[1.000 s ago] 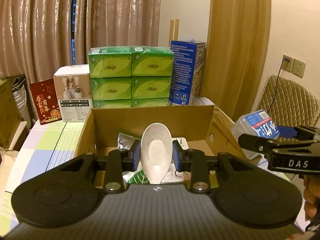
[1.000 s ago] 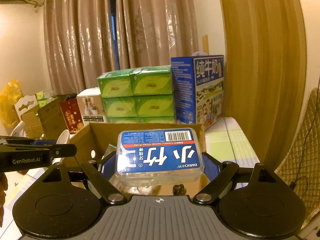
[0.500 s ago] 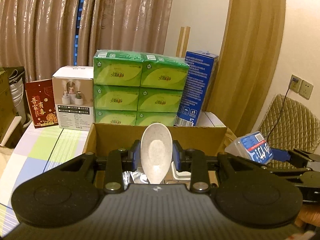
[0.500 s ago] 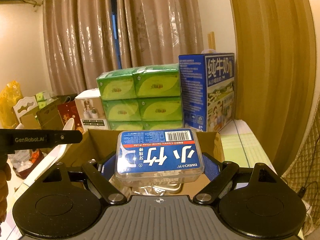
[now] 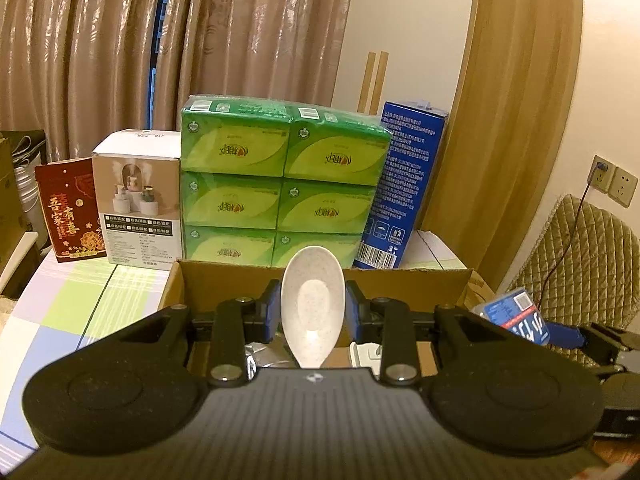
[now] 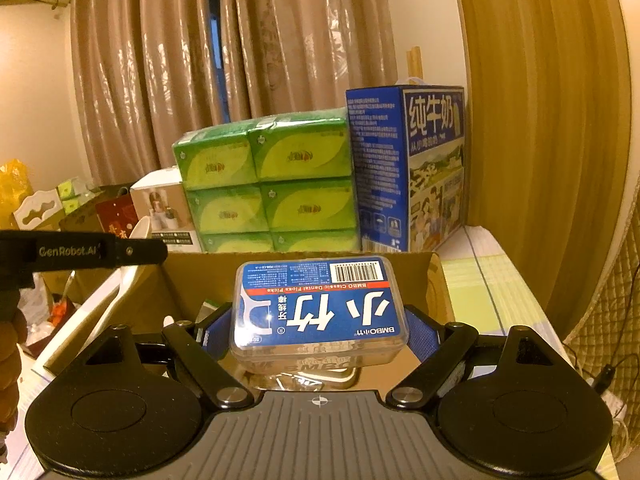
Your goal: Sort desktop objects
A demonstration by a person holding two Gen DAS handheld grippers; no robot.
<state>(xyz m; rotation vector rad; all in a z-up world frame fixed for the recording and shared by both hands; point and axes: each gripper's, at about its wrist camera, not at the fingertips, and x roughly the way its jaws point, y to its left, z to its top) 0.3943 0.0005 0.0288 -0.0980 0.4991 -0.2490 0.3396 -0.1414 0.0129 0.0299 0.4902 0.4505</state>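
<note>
Spoon in left tongs, apparently above carton.

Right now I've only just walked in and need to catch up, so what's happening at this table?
A person is sorting desk items with a handheld claw in each hand. The left claw is shut on a speckled white plastic spoon, the right claw on a clear plastic floss-pick box with a blue label. Both are held above the open brown cardboard box, nothing released yet.
</note>
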